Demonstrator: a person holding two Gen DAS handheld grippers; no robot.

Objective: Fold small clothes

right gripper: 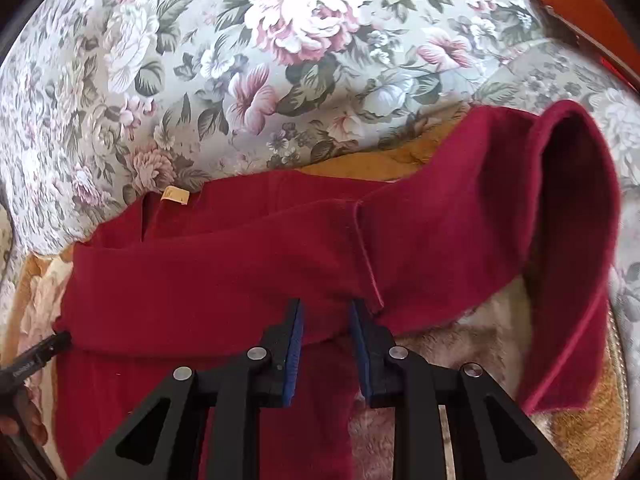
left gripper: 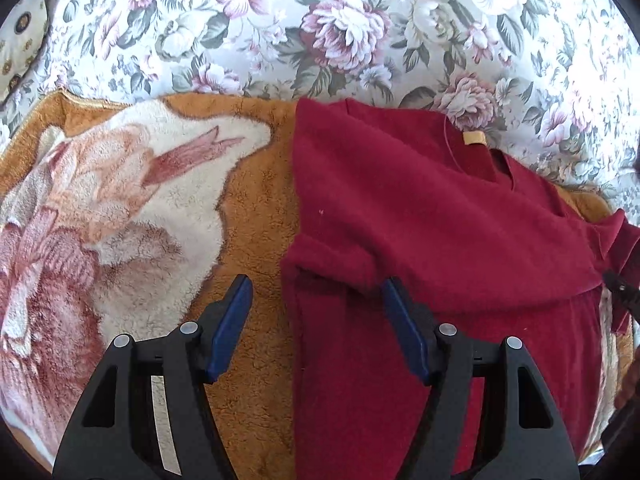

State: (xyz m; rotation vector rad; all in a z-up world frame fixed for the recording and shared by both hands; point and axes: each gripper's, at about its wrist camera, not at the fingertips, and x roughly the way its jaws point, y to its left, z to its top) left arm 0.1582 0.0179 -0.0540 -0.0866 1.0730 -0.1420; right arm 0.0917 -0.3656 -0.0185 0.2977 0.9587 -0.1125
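Looking along my left gripper (left gripper: 316, 296), I saw its two blue pads spread wide and grasping nothing. The left pad hung over the orange fleece blanket (left gripper: 248, 208), the right pad (left gripper: 402, 330) over the red sweater (left gripper: 420, 208), so the sweater's folded left edge ran up between them. A folded-in sleeve lay just ahead of the right pad. Beyond the fingertips sat the collar with its small tan label (left gripper: 474, 139), and past that the floral cover (left gripper: 320, 32).

My right gripper (right gripper: 325, 312) had its pads parted only a little. Red cloth from the sweater (right gripper: 208, 264) lay in the gap by the sleeve seam, though the pads seemed to stand clear of it; I could not be sure of contact at the tips. Ahead and to the right of those fingers the other sleeve (right gripper: 576, 200) curled up and over, its cuff hanging down over the blanket (right gripper: 580, 412). Far left of the fingers, the left gripper's black tip (right gripper: 40, 354) just showed.
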